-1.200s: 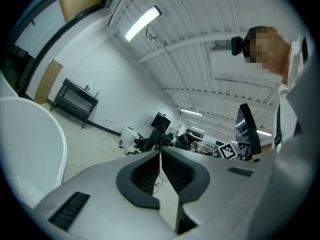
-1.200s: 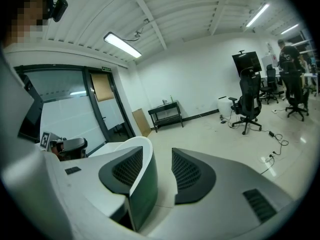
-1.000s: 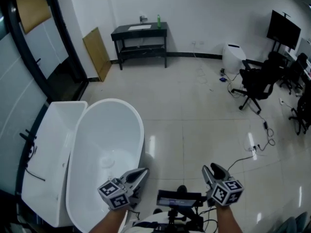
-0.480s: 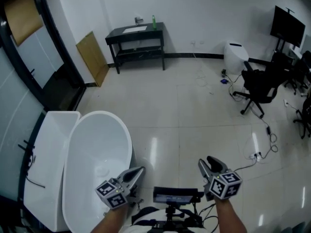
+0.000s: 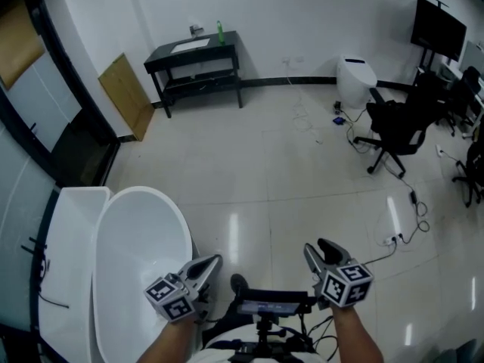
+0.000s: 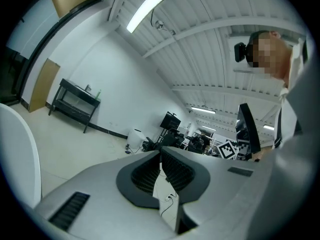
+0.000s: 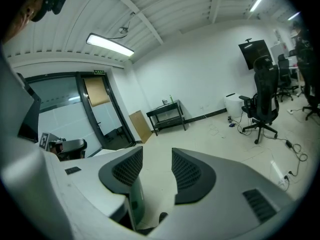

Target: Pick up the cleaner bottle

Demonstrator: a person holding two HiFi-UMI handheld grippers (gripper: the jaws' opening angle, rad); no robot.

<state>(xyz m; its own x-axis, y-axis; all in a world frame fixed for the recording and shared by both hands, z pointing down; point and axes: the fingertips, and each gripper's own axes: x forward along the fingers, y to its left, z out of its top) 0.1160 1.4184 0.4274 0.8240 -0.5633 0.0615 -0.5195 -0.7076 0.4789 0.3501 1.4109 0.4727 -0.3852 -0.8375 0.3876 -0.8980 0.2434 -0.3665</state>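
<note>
**Two grippers low at the body, bottle far across the room**

Both forearms enter from the bottom edge of the head view, held close in front of the person with a camera mount between them. The left gripper (image 5: 208, 265) points forward and slightly inward, just beside the rim of a white bathtub (image 5: 106, 233). The right gripper (image 5: 316, 249) sits level with it on the other side, tilted slightly inward as well, above bare tiled floor.

The left gripper view shows its ribbed pads (image 6: 176, 170) drawn in until the tips meet, with only a sliver of floor showing behind them and nothing pinched. The right gripper view shows its pads (image 7: 186, 171) spread, with only floor in the gap between them.

The cleaner bottle (image 5: 220, 30), green and upright, stands on a black table (image 5: 193, 51) against the far wall, well apart from both grippers.
</note>
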